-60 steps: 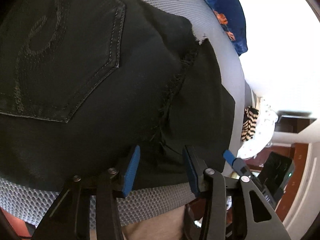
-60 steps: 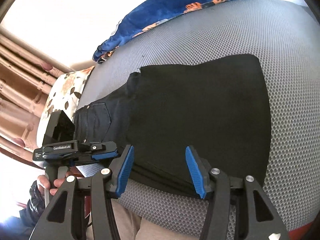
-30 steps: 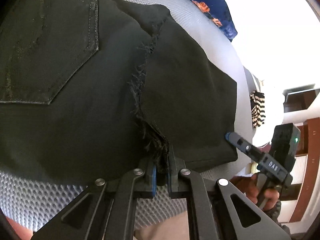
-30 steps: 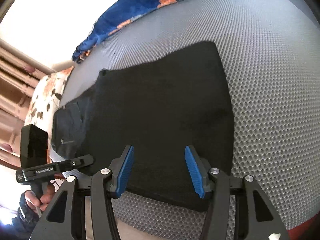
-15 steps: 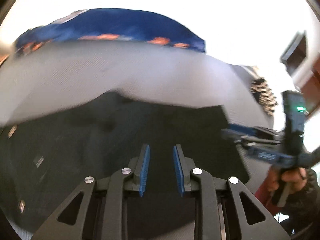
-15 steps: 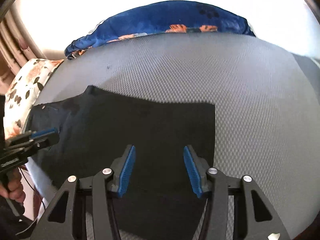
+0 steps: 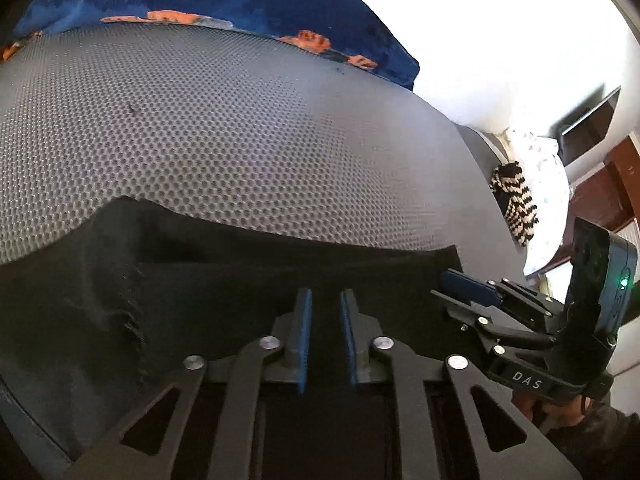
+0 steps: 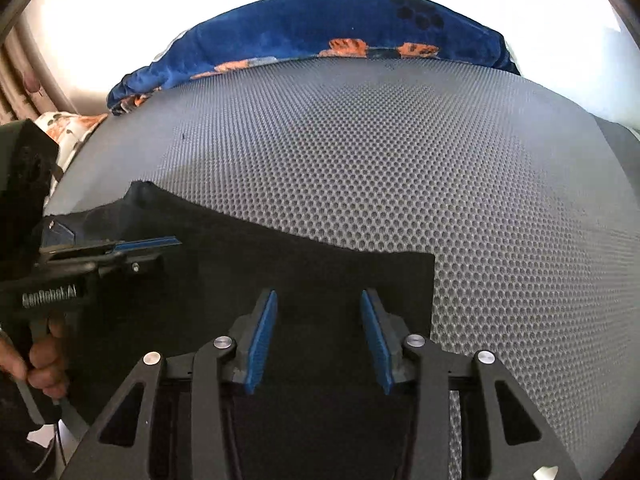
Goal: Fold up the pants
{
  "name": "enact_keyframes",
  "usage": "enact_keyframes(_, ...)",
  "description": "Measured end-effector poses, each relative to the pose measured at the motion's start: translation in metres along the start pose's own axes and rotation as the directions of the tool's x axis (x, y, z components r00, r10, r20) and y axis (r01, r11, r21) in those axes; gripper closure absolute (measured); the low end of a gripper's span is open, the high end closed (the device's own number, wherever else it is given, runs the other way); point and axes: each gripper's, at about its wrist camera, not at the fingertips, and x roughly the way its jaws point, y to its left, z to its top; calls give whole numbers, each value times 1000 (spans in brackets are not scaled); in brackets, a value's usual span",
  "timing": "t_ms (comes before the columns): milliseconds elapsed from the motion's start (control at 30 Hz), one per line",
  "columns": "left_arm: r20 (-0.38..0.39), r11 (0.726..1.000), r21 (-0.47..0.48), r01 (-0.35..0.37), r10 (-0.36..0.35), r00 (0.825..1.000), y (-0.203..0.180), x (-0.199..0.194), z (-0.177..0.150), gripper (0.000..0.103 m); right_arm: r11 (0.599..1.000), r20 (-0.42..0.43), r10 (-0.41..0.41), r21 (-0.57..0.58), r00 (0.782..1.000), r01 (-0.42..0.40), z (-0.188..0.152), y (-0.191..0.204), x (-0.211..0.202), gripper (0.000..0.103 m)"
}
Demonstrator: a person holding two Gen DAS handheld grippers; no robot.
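Lying flat on a grey honeycomb mat [image 8: 400, 184], the black pants [image 8: 248, 280] run under both grippers, and their near part is cut off by the bottom of each view. The left gripper [image 7: 325, 338] sits just above the cloth with its blue pads a narrow gap apart; nothing shows between them, though whether they touch the fabric is hard to make out. The right gripper [image 8: 318, 338] hangs over the pants with its pads well apart and nothing held. The far edge of the pants lies ahead of both grippers, and a square corner sits ahead and to the right of the right gripper. Only the left view shows a frayed, rumpled seam [image 7: 132, 312] to the left of its gripper, and a striped cloth [image 7: 514, 208] far to the right. Only the right view shows a floral pillow [image 8: 68, 132] beyond the left gripper. A blue blanket [image 8: 320, 40] lies past the mat's far edge.
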Motion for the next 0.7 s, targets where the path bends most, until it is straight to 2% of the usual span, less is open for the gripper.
enact_keyframes(133,2,998,46,-52,52,999,-7,-8,-8,92,1000,-5,-20,-2,1000,20,2,5,-1,63)
enact_keyframes(200,23,992,90,-88,86,996,-13,-17,-17,90,1000,-15,-2,6,1000,2,-2,6,-4,63)
enact_keyframes(267,20,987,110,-121,120,993,-16,-27,-30,80,1000,-27,8,12,1000,-8,-10,7,-6,63)
enact_keyframes(333,33,982,112,-154,151,988,-15,-39,-44,63,1000,-39,13,7,999,-13,-21,9,-9,63)
enact_keyframes(400,48,974,119,-193,189,981,-16,-46,-56,57,1000,-42,5,-4,999,-5,-30,12,-14,61)
enact_keyframes(700,54,957,87,-278,274,960,-5,-72,-110,53,1000,-67,29,1,997,-29,-71,23,-35,60)
